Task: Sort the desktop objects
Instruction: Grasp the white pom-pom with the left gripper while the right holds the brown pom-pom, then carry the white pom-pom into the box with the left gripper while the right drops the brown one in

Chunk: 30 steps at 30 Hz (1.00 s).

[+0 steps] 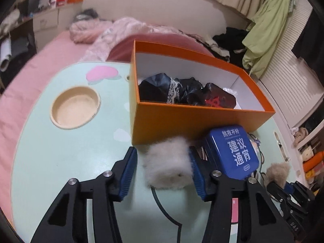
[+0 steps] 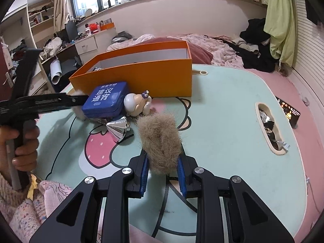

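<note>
Between the blue pads of the right gripper (image 2: 163,163), at six o'clock in its own view, a brown fur puff (image 2: 160,141) is clamped, the jaws pressed together on its lower half above the mint table (image 2: 232,121). Just beyond it, toward eleven o'clock, lie a silver cone (image 2: 118,126), a pale figurine (image 2: 137,103) and a blue tin (image 2: 107,99) leaning at the orange box (image 2: 141,77). On the left view, the left gripper (image 1: 164,167) has a white fur puff (image 1: 168,162) between its jaws; the right pad touches the fluff, the left pad stands just apart, so the jaws are not yet clamped. At one o'clock the tin rests against the box, which holds dark bundles (image 1: 182,91). A cream bowl (image 1: 76,107) sits at ten o'clock.
</note>
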{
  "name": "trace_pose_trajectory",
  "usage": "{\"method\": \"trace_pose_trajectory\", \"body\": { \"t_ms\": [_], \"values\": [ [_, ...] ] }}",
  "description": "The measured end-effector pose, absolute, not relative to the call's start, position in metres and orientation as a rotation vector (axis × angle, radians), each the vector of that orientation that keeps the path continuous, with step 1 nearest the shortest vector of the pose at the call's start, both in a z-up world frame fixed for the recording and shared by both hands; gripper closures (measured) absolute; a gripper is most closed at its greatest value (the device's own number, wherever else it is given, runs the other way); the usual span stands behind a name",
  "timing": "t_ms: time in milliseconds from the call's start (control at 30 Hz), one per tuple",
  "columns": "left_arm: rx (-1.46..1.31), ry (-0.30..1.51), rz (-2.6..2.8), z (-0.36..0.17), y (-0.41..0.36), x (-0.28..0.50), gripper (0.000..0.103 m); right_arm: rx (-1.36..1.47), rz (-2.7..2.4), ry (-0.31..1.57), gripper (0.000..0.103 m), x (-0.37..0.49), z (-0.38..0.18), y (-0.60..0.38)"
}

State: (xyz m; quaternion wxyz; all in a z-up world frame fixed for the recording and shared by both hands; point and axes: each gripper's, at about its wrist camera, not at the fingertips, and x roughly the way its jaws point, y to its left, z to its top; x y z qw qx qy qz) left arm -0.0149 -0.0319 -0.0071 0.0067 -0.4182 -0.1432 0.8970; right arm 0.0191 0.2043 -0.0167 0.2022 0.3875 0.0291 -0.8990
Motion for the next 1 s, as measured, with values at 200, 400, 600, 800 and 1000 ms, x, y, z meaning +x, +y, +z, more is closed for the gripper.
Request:
{"method": "trace_pose_trajectory", "body": {
  "t_ms": [200,400,600,800,1000],
  "values": [
    [-1.284,-0.256,2.834,-0.006,-0.012,0.0,0.07,1.108,-2.504,0.087,0.077,0.018,-0.021,0.202],
    [-1.186,-0.285,2.851,0.01,-0.016,0.033,0.071,1.078,-2.523,0.097,0.077,0.021,-0.015,0.201],
    [-1.108,-0.302,2.857,0.045,-0.023,0.024,0.071,1.029,-2.516,0.074,0.077,0.01,0.014,0.194],
    [-1.128,-0.267,2.874,0.069,-0.022,-0.028,0.071,0.957,-2.56,0.042,0.077,-0.037,0.053,0.181],
    [-1.185,-0.259,2.876,0.075,-0.018,-0.085,0.071,0.998,-2.574,0.075,0.077,-0.099,0.059,0.156]
  ]
}}
